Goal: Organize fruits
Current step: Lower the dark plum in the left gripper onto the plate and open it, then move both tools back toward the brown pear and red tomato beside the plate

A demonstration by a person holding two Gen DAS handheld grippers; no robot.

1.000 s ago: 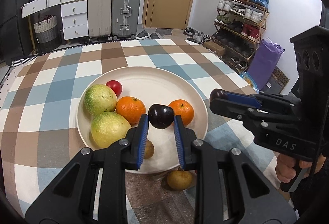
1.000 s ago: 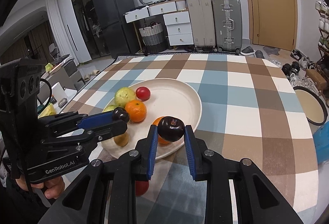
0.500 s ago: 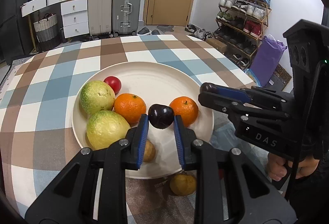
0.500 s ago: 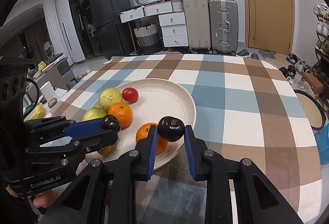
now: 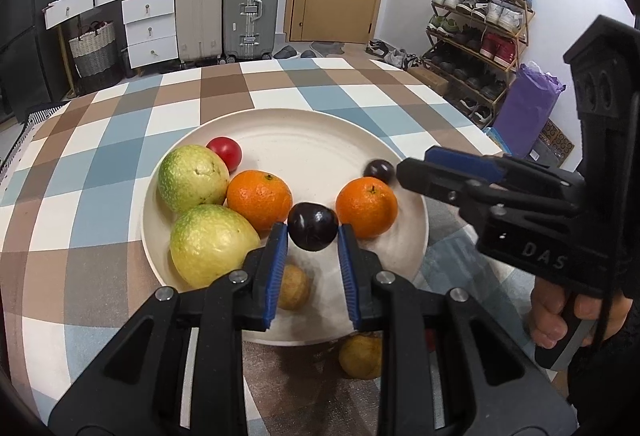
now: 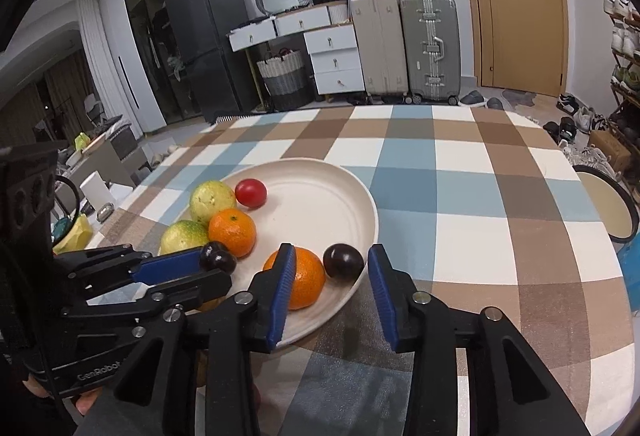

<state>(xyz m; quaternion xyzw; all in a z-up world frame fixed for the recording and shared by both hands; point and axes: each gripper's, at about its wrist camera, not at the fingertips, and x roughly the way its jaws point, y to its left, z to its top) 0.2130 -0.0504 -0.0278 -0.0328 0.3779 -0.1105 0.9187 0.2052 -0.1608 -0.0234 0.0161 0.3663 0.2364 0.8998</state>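
A cream plate [image 5: 320,140] on the checked cloth holds two green guavas [image 5: 192,178], two oranges [image 5: 259,199], a red tomato [image 5: 225,153] and a small yellow-brown fruit [image 5: 294,286]. My left gripper [image 5: 313,236] is shut on a dark plum [image 5: 313,226] just above the plate's near half. My right gripper [image 6: 332,268] hovers at the plate's right rim, its jaws opening. A second dark plum [image 6: 343,261] lies on the plate between its fingers, beside an orange [image 6: 304,282], with neither pad touching it.
Another yellow-brown fruit [image 5: 360,356] lies on the cloth just off the plate's near rim. A round stool [image 6: 604,204] stands past the table's right edge. Suitcases [image 6: 428,44], drawers and a shoe rack [image 5: 480,36] line the room behind.
The right gripper's jaws have spread and let go of their plum, which now rests on the plate beside the orange. The left gripper still holds its plum in place.
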